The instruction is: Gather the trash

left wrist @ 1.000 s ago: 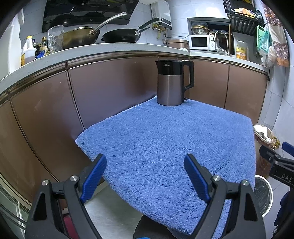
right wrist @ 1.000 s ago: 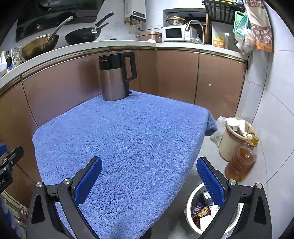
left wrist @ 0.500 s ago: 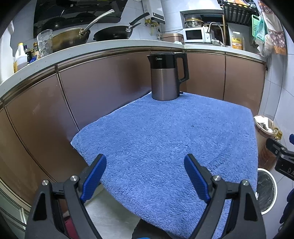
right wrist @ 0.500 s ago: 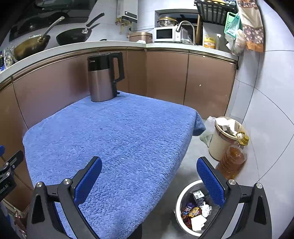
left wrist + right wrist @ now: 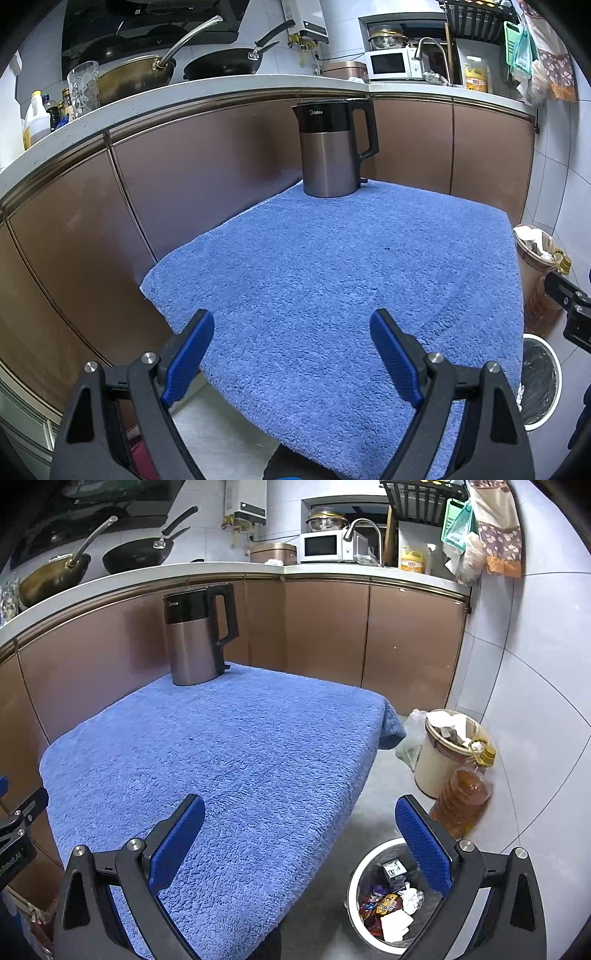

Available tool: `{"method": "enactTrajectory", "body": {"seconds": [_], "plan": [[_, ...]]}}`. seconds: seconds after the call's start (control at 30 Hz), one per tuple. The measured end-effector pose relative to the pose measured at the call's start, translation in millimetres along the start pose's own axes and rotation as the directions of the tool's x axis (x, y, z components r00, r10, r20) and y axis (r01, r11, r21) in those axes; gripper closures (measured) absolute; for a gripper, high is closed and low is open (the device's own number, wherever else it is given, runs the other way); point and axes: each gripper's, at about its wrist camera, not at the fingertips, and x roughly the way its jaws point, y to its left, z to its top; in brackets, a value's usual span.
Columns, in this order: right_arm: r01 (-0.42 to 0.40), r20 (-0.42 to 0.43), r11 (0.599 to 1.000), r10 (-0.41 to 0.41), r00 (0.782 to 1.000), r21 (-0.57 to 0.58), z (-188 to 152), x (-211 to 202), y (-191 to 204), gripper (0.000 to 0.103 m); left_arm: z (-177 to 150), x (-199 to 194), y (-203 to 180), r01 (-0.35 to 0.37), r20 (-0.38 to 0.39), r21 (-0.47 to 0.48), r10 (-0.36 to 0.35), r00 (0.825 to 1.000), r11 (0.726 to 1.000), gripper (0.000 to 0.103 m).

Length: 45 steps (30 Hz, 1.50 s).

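On the blue towel [image 5: 332, 295] covering the worktop only the kettle [image 5: 334, 147] stands, at the far edge against the brown cabinets [image 5: 92, 229]; no loose trash shows anywhere else on the towel, just a tiny dark speck [image 5: 191, 739] in front of the kettle, too small to tell what it is. Trash already sits in the white bin [image 5: 369, 864] on the floor, off the towel's near right corner: wrappers and crumpled paper [image 5: 412, 897] inside. A second, beige bin [image 5: 439, 764] stuffed with paper stands further back on that side, right beside an oil bottle [image 5: 461, 797]. Left gripper [image 5: 291, 354] hovers over the towel's near edge, jaws spread wide, nothing between them. Right gripper [image 5: 299, 842] hovers over the near right corner, jaws also wide apart and empty, one finger [image 5: 424, 842] above the white bin's rim. Judgement: collecting looks done or nearly so, and the step in hand is a check for leftovers. To do it well, sweep both cameras across the whole towel, look behind the kettle and along the floor around the white bin, keep both jaws open and clear of the pile so the fibres don't snag. If the speck is a crumb, pinch low and square, then carry it over the white bin before letting go. Avoid bumping the kettle.
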Motion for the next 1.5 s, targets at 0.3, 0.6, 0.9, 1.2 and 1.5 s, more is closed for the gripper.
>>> {"method": "enactTrajectory", "body": {"seconds": [0.3,0.6,0.9,1.2,1.5], "plan": [[-0.009,-0.007,1.000,0.009,1.000,0.000,-2,1,1,0.002,-2,0,1,-0.003,-0.003,0.001,0.003,1.000,1.000,0.017],[-0.008,-0.011,1.000,0.008,1.000,-0.002,-4,-1,2,0.002,-3,-2,3,0.000,0.003,-0.004,0.000,1.000,1.000,0.017],[-0.008,-0.011,1.000,0.008,1.000,-0.003,-6,-2,2,0.002,-5,-5,4,-0.004,0.014,-0.004,0.004,1.000,1.000,0.017],[-0.002,-0.010,1.000,0.002,1.000,0.001,-7,-3,0,0.002,-4,-8,5,-0.004,0.015,-0.008,0.004,1.000,1.000,0.017],[-0.002,-0.010,1.000,0.002,1.000,0.002,-7,-3,0,0.002,-2,-11,5,-0.001,0.017,-0.012,0.001,1.000,1.000,0.017]]}}
